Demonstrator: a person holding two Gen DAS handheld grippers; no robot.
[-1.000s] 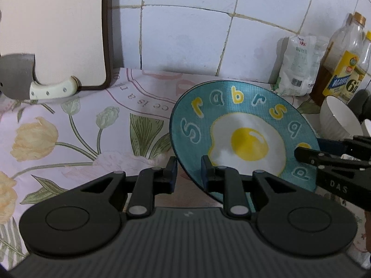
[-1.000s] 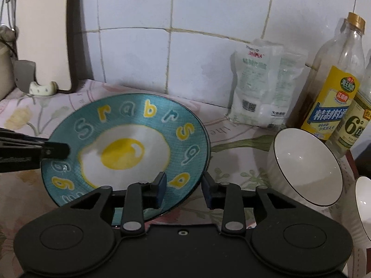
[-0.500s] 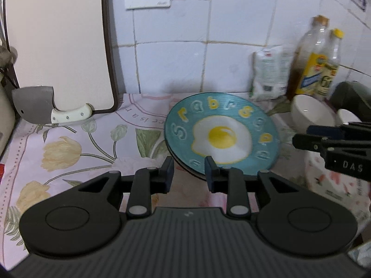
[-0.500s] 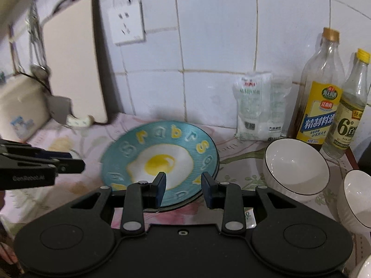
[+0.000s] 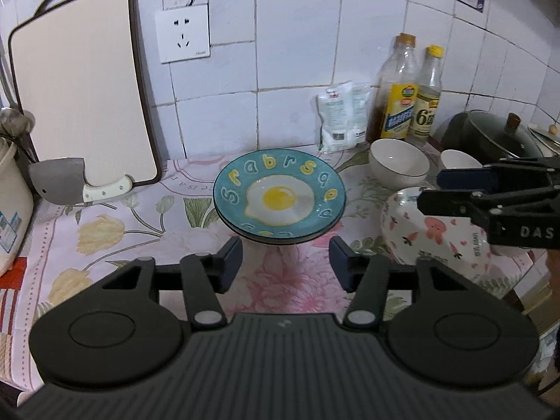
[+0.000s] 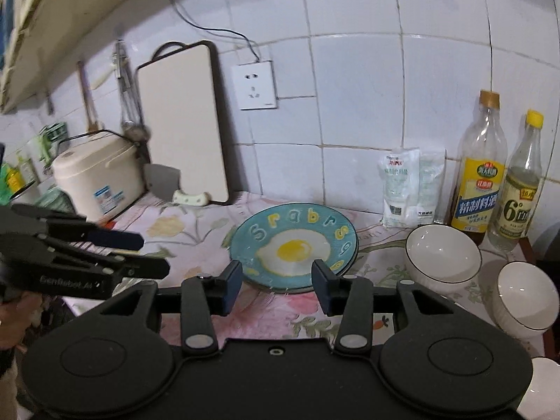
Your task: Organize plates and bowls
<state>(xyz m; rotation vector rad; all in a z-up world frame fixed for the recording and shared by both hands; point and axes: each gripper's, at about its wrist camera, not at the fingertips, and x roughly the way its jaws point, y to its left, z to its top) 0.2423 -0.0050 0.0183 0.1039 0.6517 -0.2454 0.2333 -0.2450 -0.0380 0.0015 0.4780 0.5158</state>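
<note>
A teal plate with a fried-egg picture (image 5: 279, 196) lies on top of another plate on the flowered counter; it also shows in the right wrist view (image 6: 293, 247). Two white bowls (image 5: 399, 162) (image 5: 456, 160) stand to its right, also in the right wrist view (image 6: 441, 255) (image 6: 526, 297). A white bowl with pink figures (image 5: 437, 234) sits nearer at the right. My left gripper (image 5: 285, 260) is open and empty, just short of the plate's near edge. My right gripper (image 6: 276, 287) is open and empty, above the plate's near side.
A cutting board (image 5: 82, 87) and a cleaver (image 5: 70, 183) lean at the back left beside a rice cooker (image 6: 99, 178). A salt bag (image 5: 341, 117) and two bottles (image 5: 397, 87) (image 5: 427, 94) line the wall. A dark pot (image 5: 490, 136) stands at the far right.
Both grippers have pulled back and up from the teal plate and opened wider. The plate now rests flat on the other plate, free of both grippers.
</note>
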